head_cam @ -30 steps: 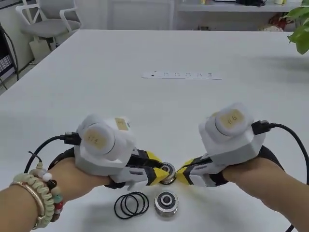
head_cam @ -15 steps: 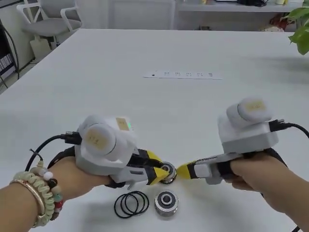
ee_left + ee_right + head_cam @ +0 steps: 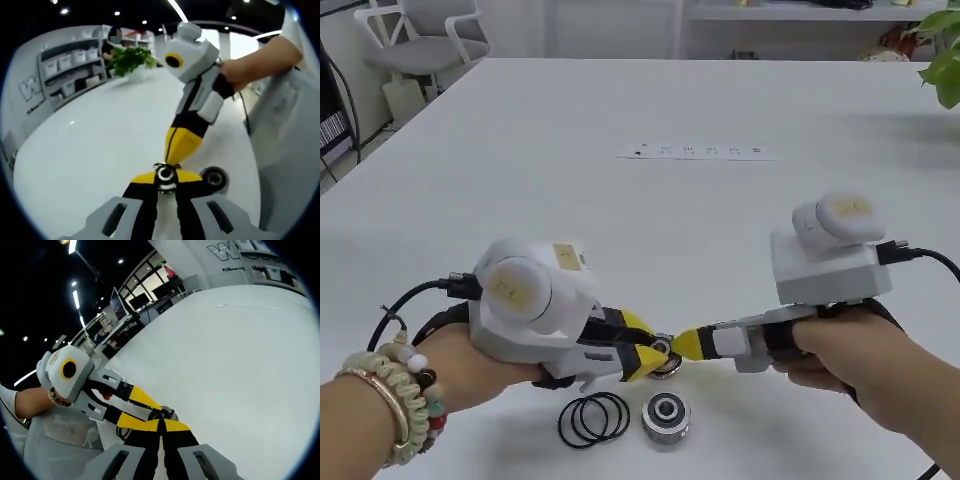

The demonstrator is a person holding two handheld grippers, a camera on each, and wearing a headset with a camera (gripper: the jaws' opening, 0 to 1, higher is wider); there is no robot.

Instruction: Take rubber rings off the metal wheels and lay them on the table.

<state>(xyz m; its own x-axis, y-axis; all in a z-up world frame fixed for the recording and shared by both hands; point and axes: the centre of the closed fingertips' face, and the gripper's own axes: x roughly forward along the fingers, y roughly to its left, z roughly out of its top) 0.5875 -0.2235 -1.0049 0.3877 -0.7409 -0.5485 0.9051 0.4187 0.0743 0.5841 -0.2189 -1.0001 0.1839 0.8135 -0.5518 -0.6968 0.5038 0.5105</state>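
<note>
Gripping a small silver metal wheel (image 3: 665, 356) in the clenched yellow-tipped jaws of my left gripper (image 3: 165, 176), I hold it just above the white desk (image 3: 720, 100). My right gripper (image 3: 682, 346) meets it from the opposite side. Its jaws are pressed shut tip to tip at the wheel's rim, and as far as the left gripper view lets me judge they nip a thin black rubber ring (image 3: 161, 165) that sits on the wheel.

Just below, near my edge of the desk, several loose black rubber rings (image 3: 592, 420) lie in an overlapping cluster. Beside them stands a second silver metal wheel (image 3: 665, 416).

The likeliest trouble, in my judgement, is the pinch itself. The ring is thin and the tips catch very little of it, so a hard pull could let it slip free and snap back into its groove. If it stretches and then releases suddenly, it could fly clear of the desk rather than land by the others. A pull off the wheel's axis could twist the smooth metal out of my left jaws. The wheel would then drop onto the pile below or roll away across the desk.
</note>
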